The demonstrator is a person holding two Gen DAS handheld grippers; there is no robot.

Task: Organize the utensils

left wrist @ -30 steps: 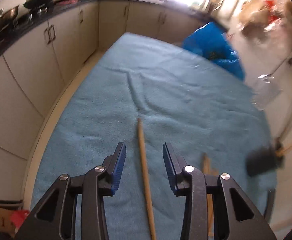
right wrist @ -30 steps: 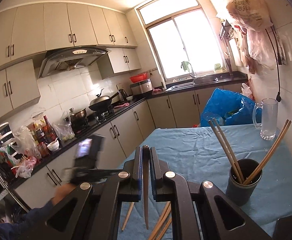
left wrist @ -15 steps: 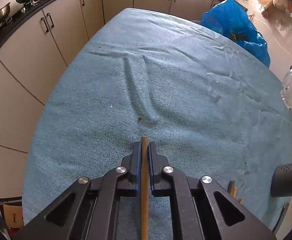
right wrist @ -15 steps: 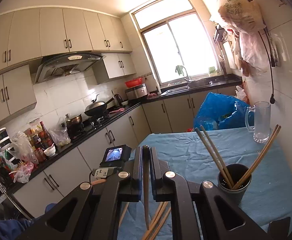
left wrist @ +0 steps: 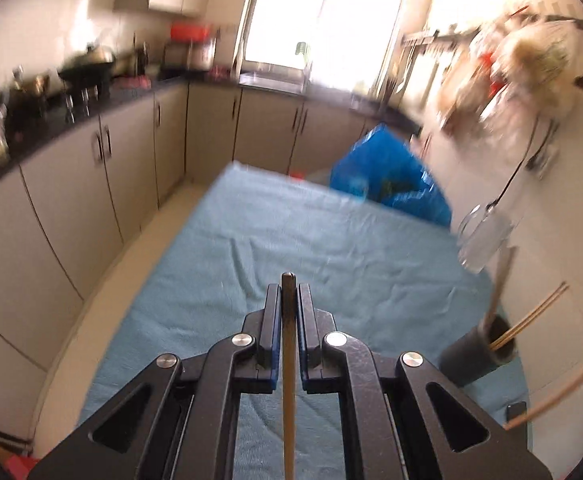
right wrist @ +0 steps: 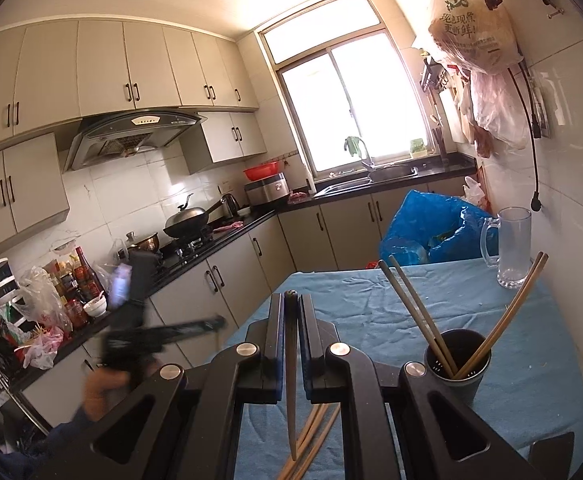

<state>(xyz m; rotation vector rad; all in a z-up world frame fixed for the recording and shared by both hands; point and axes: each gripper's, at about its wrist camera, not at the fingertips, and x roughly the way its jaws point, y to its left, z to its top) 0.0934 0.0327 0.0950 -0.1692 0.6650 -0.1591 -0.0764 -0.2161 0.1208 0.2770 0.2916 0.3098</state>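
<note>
A chopstick [left wrist: 288,380] is clamped lengthwise in the left tool [left wrist: 289,300] and another [right wrist: 291,376] in the right tool [right wrist: 291,312], evidently for dropping into the dark holder [right wrist: 457,364] at four o'clock on the worktop [right wrist: 523,360].

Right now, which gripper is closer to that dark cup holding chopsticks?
Probably the right gripper: the dark cup sits just off its right side. From the left gripper, it appears farther right.

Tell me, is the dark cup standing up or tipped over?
Upright: the utensil holder stands on the blue tablecloth, chopsticks leaning out its open top.
</note>
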